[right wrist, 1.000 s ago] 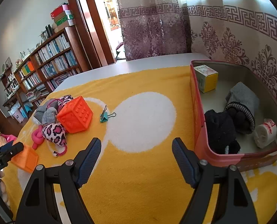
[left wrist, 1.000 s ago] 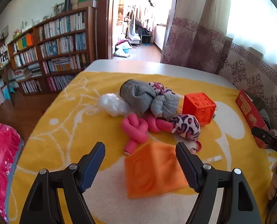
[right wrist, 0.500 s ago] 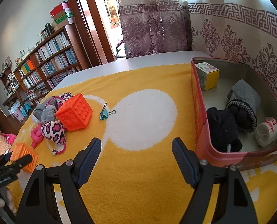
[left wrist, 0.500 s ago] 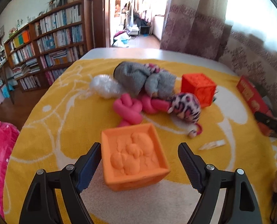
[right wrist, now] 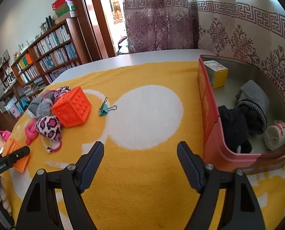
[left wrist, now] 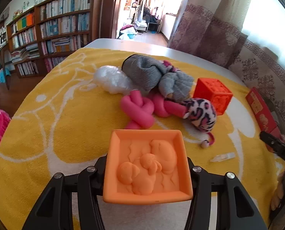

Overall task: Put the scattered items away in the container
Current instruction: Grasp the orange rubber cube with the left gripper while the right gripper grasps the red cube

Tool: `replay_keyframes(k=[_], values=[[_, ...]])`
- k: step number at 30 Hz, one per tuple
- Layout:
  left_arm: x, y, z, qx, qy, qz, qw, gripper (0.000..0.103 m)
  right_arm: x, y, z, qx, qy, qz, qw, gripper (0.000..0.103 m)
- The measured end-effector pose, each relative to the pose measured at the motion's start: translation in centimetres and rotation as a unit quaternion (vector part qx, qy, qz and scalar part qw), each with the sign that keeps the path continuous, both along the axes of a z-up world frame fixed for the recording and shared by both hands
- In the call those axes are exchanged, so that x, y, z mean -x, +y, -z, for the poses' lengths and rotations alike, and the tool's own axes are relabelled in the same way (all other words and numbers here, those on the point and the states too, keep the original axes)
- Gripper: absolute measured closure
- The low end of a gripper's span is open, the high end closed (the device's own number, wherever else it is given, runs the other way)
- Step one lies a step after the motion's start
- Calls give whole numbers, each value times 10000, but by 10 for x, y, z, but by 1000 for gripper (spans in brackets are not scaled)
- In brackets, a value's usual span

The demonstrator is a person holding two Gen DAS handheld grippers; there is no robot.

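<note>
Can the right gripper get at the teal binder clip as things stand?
Probably yes: the right gripper is open and empty, and the teal binder clip lies alone on bare towel ahead, beside the red-orange cube but apart from it.

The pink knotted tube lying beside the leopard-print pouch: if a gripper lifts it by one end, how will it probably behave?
The pink knotted tube looks like soft foam, so it is probably light and would squash under the pads. It is tied in a loose knot, so it would likely bend and dangle. One end lies against the leopard-print pouch and grey socks, so it may drag them.
</note>
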State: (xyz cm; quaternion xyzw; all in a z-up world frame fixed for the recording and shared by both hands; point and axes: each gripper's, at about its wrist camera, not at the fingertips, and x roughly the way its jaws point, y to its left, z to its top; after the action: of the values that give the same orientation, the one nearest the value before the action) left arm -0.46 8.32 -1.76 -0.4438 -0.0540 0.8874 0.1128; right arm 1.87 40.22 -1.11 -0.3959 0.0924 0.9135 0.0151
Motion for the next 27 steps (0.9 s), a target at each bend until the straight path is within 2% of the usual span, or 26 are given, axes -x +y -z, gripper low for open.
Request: replay_keyframes(k=[7,15,21,27], values=[[2,-4,-1,-219,-3,14,9998,48,19,-17,-10,27,-121,-147,9998,22],[1,-6,0,-329,35,134,9994,48,63,-74,-33,-62,-36,-578,9983,22],[3,-9,4,-427,-45,161,9989,48,94,-108,-26,-31,-215,-789,9966,22],[6,-11,5,-483,-96,182,9986,48,120,-126,-4,-564,-496,-667,9949,22]])
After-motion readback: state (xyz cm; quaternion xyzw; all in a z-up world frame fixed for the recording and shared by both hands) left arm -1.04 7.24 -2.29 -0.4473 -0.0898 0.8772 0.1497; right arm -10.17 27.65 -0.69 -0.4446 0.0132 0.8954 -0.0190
